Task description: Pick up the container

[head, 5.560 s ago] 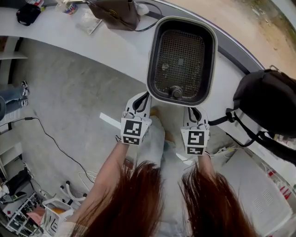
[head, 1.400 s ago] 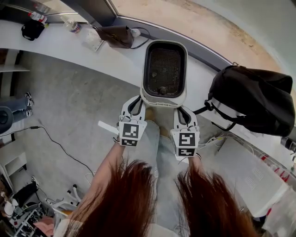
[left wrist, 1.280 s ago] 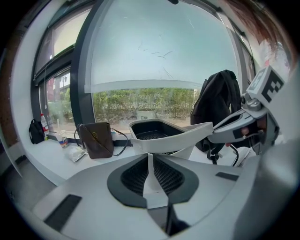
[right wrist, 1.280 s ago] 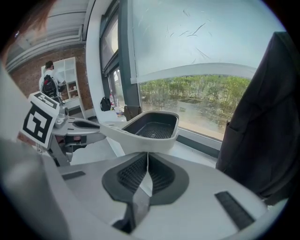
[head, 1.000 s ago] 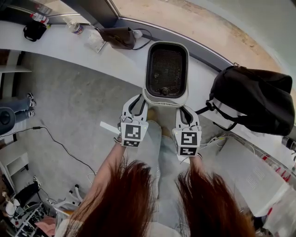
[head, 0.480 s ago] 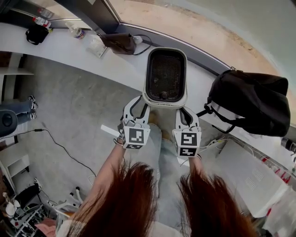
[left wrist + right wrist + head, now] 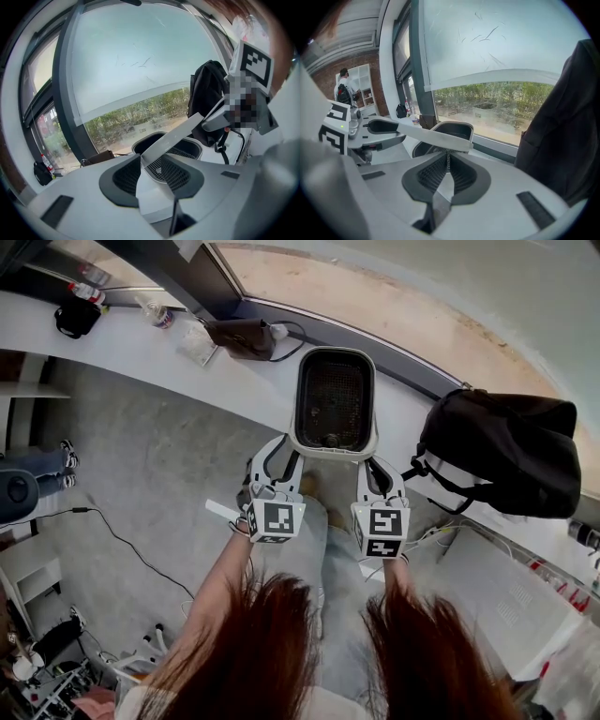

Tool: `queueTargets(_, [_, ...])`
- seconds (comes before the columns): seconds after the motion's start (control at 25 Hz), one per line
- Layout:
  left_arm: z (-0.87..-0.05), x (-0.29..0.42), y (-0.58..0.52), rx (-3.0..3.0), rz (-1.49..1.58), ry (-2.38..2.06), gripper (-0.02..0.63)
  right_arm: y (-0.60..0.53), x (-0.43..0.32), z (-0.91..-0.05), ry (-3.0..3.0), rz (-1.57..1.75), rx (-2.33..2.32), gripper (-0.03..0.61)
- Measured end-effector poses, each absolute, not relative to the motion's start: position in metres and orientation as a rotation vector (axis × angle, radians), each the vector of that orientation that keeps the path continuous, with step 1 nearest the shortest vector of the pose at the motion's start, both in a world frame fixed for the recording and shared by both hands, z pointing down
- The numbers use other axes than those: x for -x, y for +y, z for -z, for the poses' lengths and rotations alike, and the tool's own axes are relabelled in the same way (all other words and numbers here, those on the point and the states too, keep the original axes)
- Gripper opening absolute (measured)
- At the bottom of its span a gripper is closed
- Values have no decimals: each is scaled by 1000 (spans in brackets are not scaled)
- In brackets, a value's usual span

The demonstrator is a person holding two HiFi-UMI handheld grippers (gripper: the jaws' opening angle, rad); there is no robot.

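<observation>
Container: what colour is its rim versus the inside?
The container has a white rim around a dark mesh interior; it shows best in the head view.

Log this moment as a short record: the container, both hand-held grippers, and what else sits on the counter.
container: upright on the white counter, mesh floor showing
left hand-held gripper: jaws apart, just been opening, nothing between them, at the container's near left corner
right hand-held gripper: jaws together, nothing seen between them, at the near right corner
also on counter: black backpack to the right, brown bag beyond on the left
</observation>
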State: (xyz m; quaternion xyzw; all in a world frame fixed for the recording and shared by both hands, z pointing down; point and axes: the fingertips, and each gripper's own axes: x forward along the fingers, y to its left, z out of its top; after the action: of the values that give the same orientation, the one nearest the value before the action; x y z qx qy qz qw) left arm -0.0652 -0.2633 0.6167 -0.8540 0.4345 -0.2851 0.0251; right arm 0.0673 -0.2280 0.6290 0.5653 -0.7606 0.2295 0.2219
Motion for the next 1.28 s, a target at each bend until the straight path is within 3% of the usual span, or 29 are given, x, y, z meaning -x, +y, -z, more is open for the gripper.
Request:
queueTargets(0.72, [-597,56,-289,2621,887,1216,124,-246,-86,-611,-2048,-595,-1616,31])
queueTargets(0.84, [-596,55,-294,2624,896,1205,124,-249,-85,-612,-2043,-587,-1588,105])
queueTargets(1.28, [-593,49,-308,2642,932,1125,123,-269,-91,-604,-2005,-488,-1616,124])
